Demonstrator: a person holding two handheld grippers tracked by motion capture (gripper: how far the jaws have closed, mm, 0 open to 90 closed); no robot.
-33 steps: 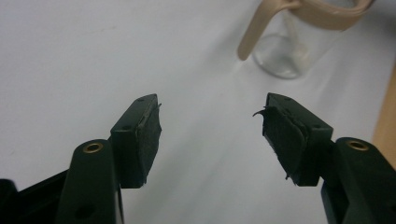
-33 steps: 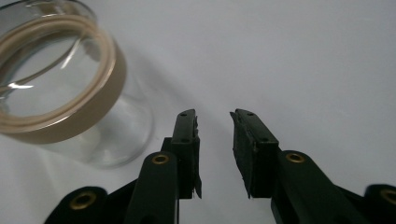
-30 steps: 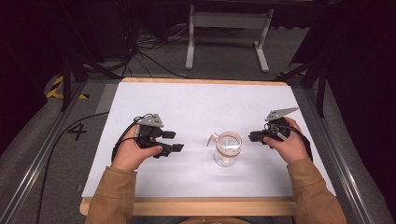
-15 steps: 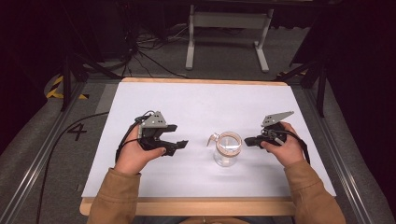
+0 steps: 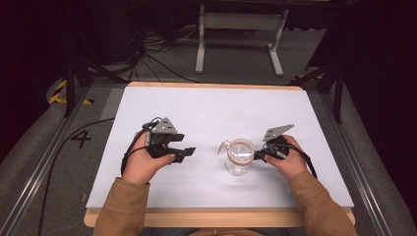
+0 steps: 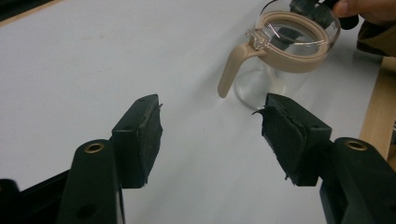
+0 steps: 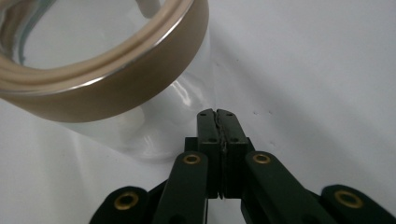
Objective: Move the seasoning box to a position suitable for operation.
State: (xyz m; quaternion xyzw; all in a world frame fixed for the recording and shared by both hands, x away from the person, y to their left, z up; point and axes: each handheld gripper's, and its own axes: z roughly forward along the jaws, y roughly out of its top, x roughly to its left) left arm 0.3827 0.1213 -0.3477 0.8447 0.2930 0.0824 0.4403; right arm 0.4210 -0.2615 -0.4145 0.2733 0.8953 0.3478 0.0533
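**Two grippers closing in on the glass jar**

We start w/ the tabletop [image 5: 206, 108]: a broad white sheet, bare apart from one glass jar [image 5: 239, 158] standing upright near the front edge, a bit right of centre. That spot puts it between both hands, so we judge it's placed for a two-handed job, prob. steadying w/ one tool and working the clasp w/ the other.

Our left gripper [image 5: 186, 153] sits well apart from the jar, to its left, aimed at it. In the left gripper view its jaws stand wide apart w/ nothing between them, and the jar [image 6: 289, 51] lies straight ahead, so we read this as lining up for a grasp. Our right gripper [image 5: 259, 156] is just beside the jar's right wall; in the right gripper view [image 7: 217, 116] the pads are pressed flat together, holding nothing. Whether the tip actually touches the glass we can't tell. Shut like that, it looks set to brace or nudge rather than grip.

The jar itself: clear glass, looks empty, w/ a tan band round the mouth [image 7: 121, 79]. A small wire hinge and a tan lever [image 6: 232, 70] hang down the side facing the left gripper.
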